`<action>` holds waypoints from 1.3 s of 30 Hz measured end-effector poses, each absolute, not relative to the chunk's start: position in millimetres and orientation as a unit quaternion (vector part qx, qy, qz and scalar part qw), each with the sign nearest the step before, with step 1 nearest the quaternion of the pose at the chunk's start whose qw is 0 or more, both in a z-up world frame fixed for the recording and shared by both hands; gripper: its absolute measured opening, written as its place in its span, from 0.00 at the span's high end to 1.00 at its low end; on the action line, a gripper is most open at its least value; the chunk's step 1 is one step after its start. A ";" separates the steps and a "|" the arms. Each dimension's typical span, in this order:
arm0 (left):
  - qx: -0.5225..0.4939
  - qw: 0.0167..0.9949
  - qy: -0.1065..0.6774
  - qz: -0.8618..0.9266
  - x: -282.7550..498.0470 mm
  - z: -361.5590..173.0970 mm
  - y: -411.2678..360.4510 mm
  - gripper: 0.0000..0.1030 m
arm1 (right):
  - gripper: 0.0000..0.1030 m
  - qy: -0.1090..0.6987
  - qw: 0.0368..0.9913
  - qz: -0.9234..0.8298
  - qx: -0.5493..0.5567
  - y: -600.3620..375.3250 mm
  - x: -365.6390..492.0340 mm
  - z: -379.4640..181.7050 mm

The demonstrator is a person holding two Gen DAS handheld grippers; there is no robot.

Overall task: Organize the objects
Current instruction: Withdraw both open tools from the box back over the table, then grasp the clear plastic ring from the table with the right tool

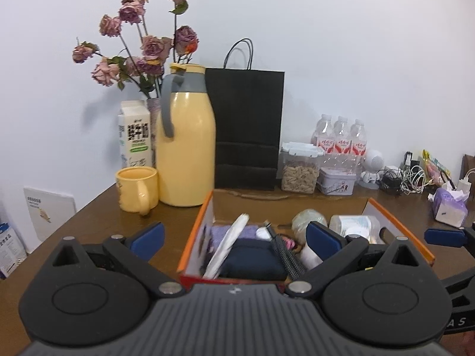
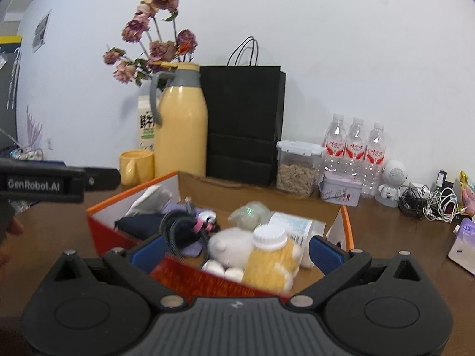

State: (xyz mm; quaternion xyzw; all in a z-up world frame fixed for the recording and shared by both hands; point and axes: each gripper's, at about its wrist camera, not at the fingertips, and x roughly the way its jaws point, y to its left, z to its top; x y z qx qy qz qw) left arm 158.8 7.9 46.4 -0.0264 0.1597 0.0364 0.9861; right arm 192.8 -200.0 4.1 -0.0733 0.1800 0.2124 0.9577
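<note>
Ahead, cardboard box point(image 2: 190, 279) between right hand-held gripper point(image 2: 237, 252) fingers, unclamped

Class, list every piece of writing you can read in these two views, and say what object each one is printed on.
"GenRobot.AI": on the side of the left gripper, seen from the right wrist view.
"A S": letters at the frame edge on the right gripper; the rest is cut off.
Milk carton: large dark characters, too blurred to read.
Water bottles: red labels, unreadable.
Metal tin, booklet and white jar: print too small.
</note>
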 end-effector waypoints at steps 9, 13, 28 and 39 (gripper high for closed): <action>-0.025 0.977 0.198 0.069 121.6 33.3 29.3 0.00 | 0.00 0.216 0.945 0.233 -0.080 -202.1 157.9 -11.3; -0.026 0.972 0.218 0.082 104.8 24.4 39.7 0.00 | 0.00 0.234 0.936 0.251 -0.081 -198.2 143.6 -21.3; -0.039 0.956 0.285 0.064 58.1 -4.8 55.0 0.00 | 0.16 0.297 0.886 0.341 -0.101 -145.1 109.5 -56.2; -0.052 0.954 0.294 0.038 60.9 -12.5 51.1 0.00 | 0.54 0.301 0.884 0.343 -0.101 -133.7 107.8 -57.7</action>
